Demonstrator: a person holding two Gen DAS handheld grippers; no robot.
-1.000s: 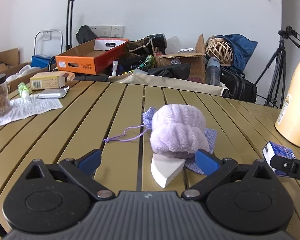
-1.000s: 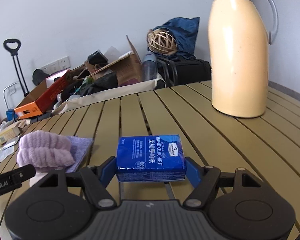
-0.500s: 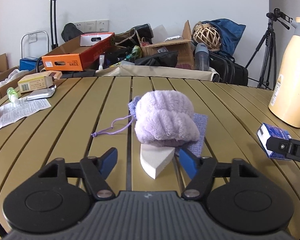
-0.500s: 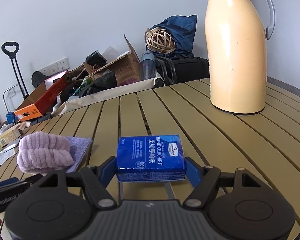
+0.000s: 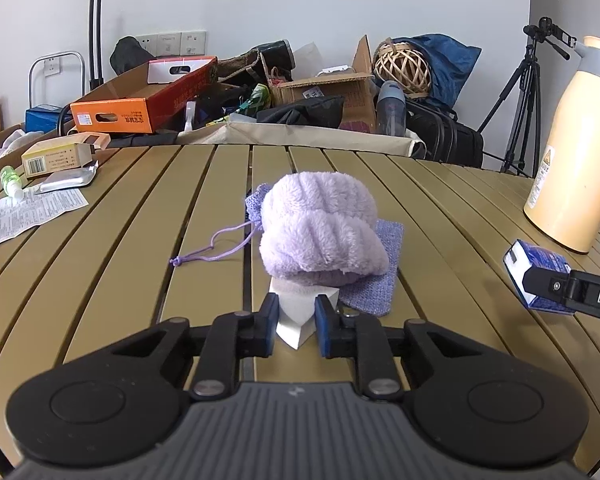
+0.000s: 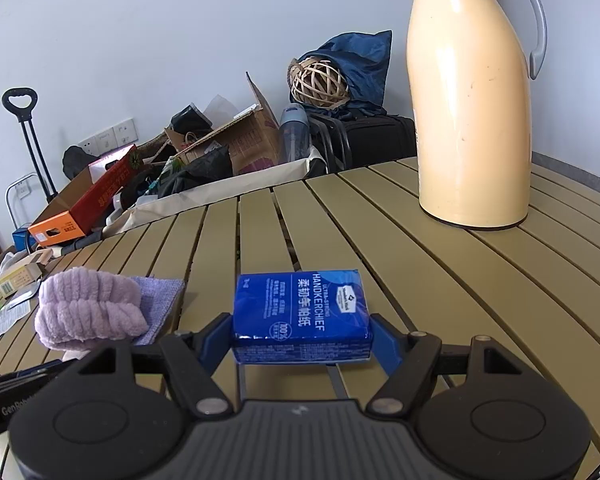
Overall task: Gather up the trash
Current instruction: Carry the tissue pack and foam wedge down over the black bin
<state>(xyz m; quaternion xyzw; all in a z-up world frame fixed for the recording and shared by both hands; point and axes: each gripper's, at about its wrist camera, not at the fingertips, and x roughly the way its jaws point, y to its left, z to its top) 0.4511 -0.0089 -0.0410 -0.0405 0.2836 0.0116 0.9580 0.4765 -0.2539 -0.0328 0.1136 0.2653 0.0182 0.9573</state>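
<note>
Item one: my left gripper (image 5: 296,325), jaws just closed, pinches the white wedge (image 5: 296,322) poking from under the lilac towel (image 5: 320,232). Item two: my right gripper (image 6: 300,340) clamps the blue tissue pack (image 6: 300,316), right of the towel, before the thermos (image 6: 472,120).

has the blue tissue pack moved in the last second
No. The blue tissue pack sits between the right tool's pads on the same table slats as before.
</note>
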